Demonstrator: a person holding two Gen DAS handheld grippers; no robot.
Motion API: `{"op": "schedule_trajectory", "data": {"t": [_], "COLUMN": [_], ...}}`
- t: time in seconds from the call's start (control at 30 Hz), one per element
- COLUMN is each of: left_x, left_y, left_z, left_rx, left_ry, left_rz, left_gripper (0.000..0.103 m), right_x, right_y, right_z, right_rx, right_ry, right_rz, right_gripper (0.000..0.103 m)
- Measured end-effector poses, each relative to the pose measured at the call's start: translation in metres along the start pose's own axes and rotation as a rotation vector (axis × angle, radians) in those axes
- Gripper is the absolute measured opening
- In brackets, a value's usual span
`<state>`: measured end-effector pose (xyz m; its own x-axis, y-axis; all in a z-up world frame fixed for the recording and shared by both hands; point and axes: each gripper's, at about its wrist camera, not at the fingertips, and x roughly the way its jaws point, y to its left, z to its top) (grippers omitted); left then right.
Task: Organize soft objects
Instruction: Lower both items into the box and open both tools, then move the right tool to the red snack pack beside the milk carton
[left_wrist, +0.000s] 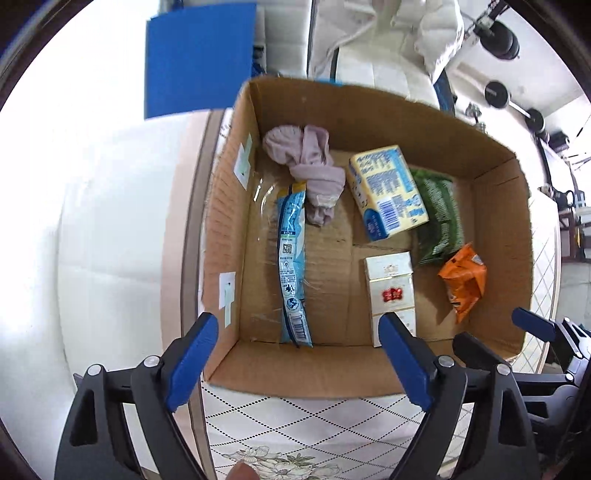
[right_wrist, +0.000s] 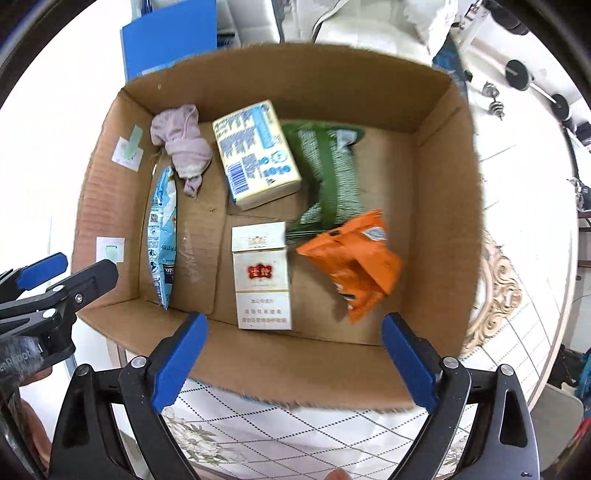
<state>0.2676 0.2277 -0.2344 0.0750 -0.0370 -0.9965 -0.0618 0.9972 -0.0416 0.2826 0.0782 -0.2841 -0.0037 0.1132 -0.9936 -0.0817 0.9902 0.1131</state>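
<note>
An open cardboard box (left_wrist: 495, 206) (right_wrist: 439, 229) holds a knotted pink cloth (left_wrist: 310, 166) (right_wrist: 183, 146), a long light-blue packet (left_wrist: 291, 262) (right_wrist: 161, 236), a yellow and blue tissue pack (left_wrist: 388, 192) (right_wrist: 256, 153), a green packet (left_wrist: 439, 214) (right_wrist: 328, 177), a white carton (left_wrist: 393, 291) (right_wrist: 262, 275) and an orange packet (left_wrist: 463, 280) (right_wrist: 354, 264). My left gripper (left_wrist: 295, 328) is open and empty over the box's near wall. My right gripper (right_wrist: 293, 328) is open and empty, also at the near wall. Each gripper shows at the other view's edge.
The box stands on a white quilted cloth with a diamond pattern (left_wrist: 295, 424) (right_wrist: 295, 435). A blue board (left_wrist: 199, 55) (right_wrist: 170, 37) and white padded clothing (left_wrist: 388, 37) lie beyond the box. Dumbbells (left_wrist: 498, 94) (right_wrist: 517, 75) lie at the far right.
</note>
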Motion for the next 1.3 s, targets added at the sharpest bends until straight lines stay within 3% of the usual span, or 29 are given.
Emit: {"op": "schedule_trajectory", "data": {"t": [0.3, 0.57, 0.67, 0.77, 0.9, 1.0, 1.13, 1.3], "left_x": [-0.051, -0.078, -0.080, -0.071, -0.041, -0.016, 0.012, 0.037], "left_y": [-0.017, -0.039, -0.051, -0.065, -0.087, -0.105, -0.125, -0.131], "left_z": [-0.034, -0.045, -0.040, -0.028, -0.008, 0.002, 0.009, 0.014], "left_rx": [0.050, 0.068, 0.072, 0.080, 0.082, 0.092, 0.124, 0.133], "left_ry": [-0.169, -0.229, -0.244, -0.232, -0.185, -0.144, -0.102, -0.060], "left_rz": [0.068, 0.066, 0.056, 0.061, 0.064, 0.067, 0.104, 0.130], "left_gripper": [0.089, 0.089, 0.089, 0.089, 0.089, 0.089, 0.089, 0.089], "right_x": [-0.056, -0.093, -0.111, -0.114, -0.072, -0.022, 0.032, 0.065], "right_y": [-0.021, -0.037, -0.078, -0.130, -0.206, -0.230, -0.236, -0.234], "right_z": [-0.042, -0.066, -0.064, -0.054, -0.030, -0.007, 0.015, 0.031], "right_rx": [0.001, 0.034, 0.138, 0.251, 0.397, 0.399, 0.377, 0.367], "right_ry": [-0.113, -0.153, -0.203, -0.229, -0.157, -0.069, 0.014, 0.035], "right_rz": [0.006, 0.089, 0.129, 0.110, 0.062, 0.043, 0.073, 0.139], "right_gripper": [0.097, 0.097, 0.097, 0.097, 0.097, 0.097, 0.097, 0.097]}}
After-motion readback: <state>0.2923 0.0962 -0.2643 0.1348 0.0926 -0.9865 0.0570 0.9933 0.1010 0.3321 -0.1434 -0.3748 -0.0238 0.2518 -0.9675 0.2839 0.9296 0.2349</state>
